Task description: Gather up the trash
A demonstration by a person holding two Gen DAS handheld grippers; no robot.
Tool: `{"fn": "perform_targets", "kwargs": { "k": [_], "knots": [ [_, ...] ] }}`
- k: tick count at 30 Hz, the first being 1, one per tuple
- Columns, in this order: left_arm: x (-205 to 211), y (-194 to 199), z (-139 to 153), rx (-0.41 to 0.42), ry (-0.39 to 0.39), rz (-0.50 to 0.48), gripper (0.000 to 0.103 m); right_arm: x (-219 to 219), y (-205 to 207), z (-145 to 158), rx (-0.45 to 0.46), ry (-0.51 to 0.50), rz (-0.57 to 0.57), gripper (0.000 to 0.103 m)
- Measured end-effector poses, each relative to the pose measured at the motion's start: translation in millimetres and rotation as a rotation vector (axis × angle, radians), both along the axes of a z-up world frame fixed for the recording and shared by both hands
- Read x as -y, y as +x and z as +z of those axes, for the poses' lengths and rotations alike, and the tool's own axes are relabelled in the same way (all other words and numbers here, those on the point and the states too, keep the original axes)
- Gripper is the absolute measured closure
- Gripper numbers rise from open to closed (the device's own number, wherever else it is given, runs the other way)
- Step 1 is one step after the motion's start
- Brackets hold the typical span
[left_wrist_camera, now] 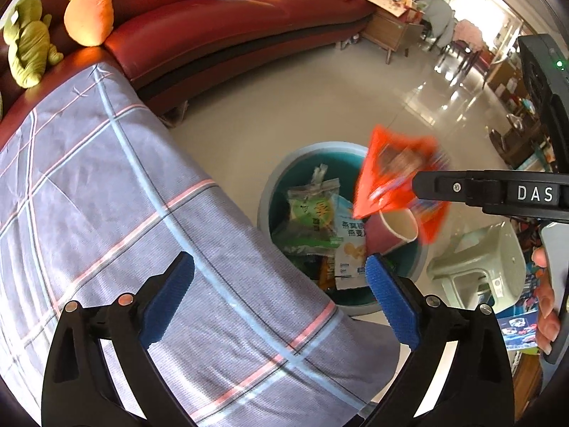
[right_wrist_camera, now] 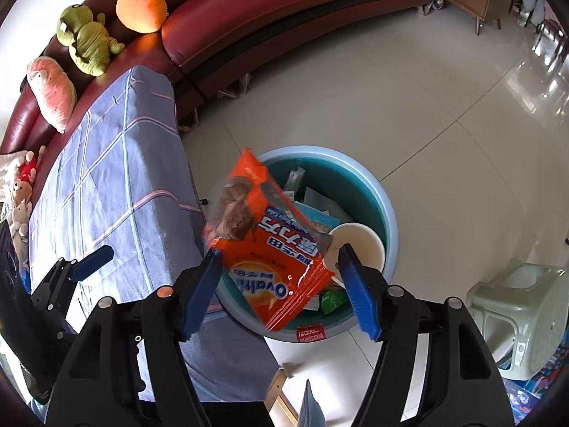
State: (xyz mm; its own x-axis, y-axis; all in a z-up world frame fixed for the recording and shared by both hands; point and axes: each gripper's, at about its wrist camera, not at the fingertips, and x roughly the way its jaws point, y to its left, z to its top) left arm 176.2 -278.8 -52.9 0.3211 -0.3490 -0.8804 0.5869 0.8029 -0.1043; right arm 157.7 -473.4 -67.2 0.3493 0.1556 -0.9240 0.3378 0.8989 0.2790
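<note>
My right gripper (right_wrist_camera: 279,274) is spread wide w/ an orange snack wrapper (right_wrist_camera: 270,245) sitting between the blue pads (right_wrist_camera: 359,295). It looks loose, blurred at the edges, and I can't tell if either pad touches it. Straight ahead of & below that gripper is the blue bin (right_wrist_camera: 387,213), already holding a paper cup (right_wrist_camera: 359,245) and other wrappers. In the left view the same wrapper (left_wrist_camera: 394,178) hangs at the right gripper's tip, over the bin (left_wrist_camera: 270,185).

My left gripper (left_wrist_camera: 279,290) is also spread, nothing between its pads, hovering above a gray plaid cloth (left_wrist_camera: 106,195), w/ the bin just ahead to its right. Beyond the bin, further right, stands a pale green stool (left_wrist_camera: 476,267). Far ahead curves a red sofa (left_wrist_camera: 220,28) w/ a green frog plush (left_wrist_camera: 28,49) & a carrot plush (left_wrist_camera: 89,14).
</note>
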Motion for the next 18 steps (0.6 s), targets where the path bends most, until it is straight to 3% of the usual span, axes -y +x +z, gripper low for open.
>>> {"fn": "perform_targets", "kwargs": {
  "k": [3,18],
  "knots": [
    [-1.8,-0.3,0.7,0.004,0.006,0.003,0.006,-0.9,0.3,-1.0,-0.004,-0.001,0.001,0.031],
    [-14.5,-15.5,11.1,0.035,0.013,0.061,0.005,-4.8,-18.6,6.4,-0.019,-0.051,0.02,0.018]
  ]
}}
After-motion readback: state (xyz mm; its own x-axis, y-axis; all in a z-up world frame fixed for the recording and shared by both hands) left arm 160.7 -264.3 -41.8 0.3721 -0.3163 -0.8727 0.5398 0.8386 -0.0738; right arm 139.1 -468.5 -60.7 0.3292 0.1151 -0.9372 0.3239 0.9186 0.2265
